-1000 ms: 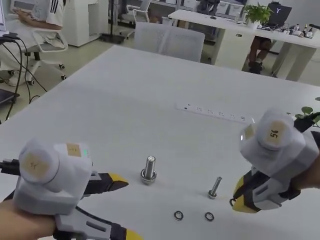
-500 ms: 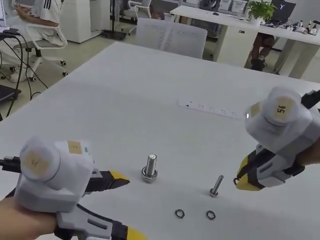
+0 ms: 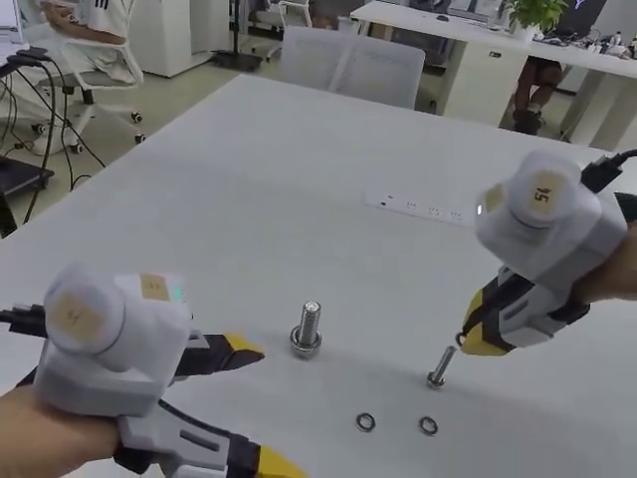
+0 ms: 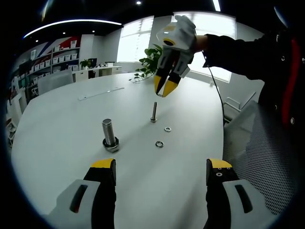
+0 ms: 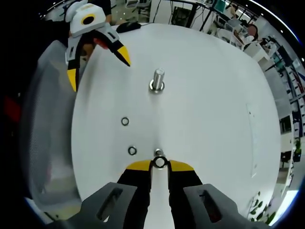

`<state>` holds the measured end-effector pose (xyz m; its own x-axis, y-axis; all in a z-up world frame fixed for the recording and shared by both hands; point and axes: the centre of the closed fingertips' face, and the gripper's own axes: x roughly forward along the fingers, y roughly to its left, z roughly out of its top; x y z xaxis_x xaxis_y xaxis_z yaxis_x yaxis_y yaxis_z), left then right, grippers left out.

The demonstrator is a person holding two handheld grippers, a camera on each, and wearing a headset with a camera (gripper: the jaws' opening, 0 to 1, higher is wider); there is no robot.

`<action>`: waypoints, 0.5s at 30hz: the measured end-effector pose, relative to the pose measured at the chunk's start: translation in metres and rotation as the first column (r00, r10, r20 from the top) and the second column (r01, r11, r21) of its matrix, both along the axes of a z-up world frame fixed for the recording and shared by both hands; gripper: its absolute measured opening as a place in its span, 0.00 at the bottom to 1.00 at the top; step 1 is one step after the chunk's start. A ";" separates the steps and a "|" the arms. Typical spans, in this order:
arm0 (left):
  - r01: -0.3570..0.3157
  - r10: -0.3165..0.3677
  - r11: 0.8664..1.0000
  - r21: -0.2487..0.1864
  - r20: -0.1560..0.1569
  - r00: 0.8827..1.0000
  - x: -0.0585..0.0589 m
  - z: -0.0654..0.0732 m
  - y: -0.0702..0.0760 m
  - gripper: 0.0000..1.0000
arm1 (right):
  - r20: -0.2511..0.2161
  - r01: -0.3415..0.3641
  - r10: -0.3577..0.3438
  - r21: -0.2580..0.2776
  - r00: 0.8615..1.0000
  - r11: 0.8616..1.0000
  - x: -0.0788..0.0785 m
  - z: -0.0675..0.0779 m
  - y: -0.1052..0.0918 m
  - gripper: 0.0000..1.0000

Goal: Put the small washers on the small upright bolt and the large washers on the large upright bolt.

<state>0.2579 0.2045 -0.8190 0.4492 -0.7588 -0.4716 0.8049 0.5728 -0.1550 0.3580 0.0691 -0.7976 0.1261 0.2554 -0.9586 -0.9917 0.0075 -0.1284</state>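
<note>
- White-and-grey left gripper with yellow-tipped black jaws [image 4: 161, 167]: released, jaws spread wide with nothing between them, low over the white tabletop [image 3: 229, 199].
- Dark metal left loose washer [image 3: 365, 422] and right loose washer [image 3: 428, 425]: small rings lying flat, side by side (apart, not touching), near the foot of the small bolt.
- Slim steel small bolt [image 3: 439, 366]: standing upright on the tabletop.
- White-and-grey right gripper [image 3: 472, 337]: clenched on a small metal held washer [image 5: 160, 162], poised close above the small bolt's top.
- Threaded steel large bolt [image 3: 307, 329]: upright, wide collar at its foot.
- White power strip [image 3: 418, 209]: flat, well beyond.
</note>
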 end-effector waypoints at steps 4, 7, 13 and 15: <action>0.000 0.000 1.000 0.001 -0.002 1.000 0.000 -0.001 0.000 0.77 | -0.002 -0.006 0.006 -0.008 1.000 1.000 0.000 -0.004 0.002 0.14; -0.001 0.001 1.000 -0.001 -0.004 1.000 -0.001 -0.001 0.000 0.77 | -0.008 -0.007 0.007 -0.012 1.000 1.000 0.000 -0.006 0.002 0.14; -0.003 0.003 1.000 -0.001 -0.006 1.000 -0.001 -0.002 0.001 0.77 | -0.014 -0.012 0.011 -0.023 1.000 1.000 0.000 -0.009 0.002 0.14; -0.003 0.003 1.000 -0.002 -0.008 1.000 -0.001 -0.002 0.001 0.77 | -0.016 -0.016 0.015 -0.029 1.000 0.999 0.000 -0.011 0.003 0.14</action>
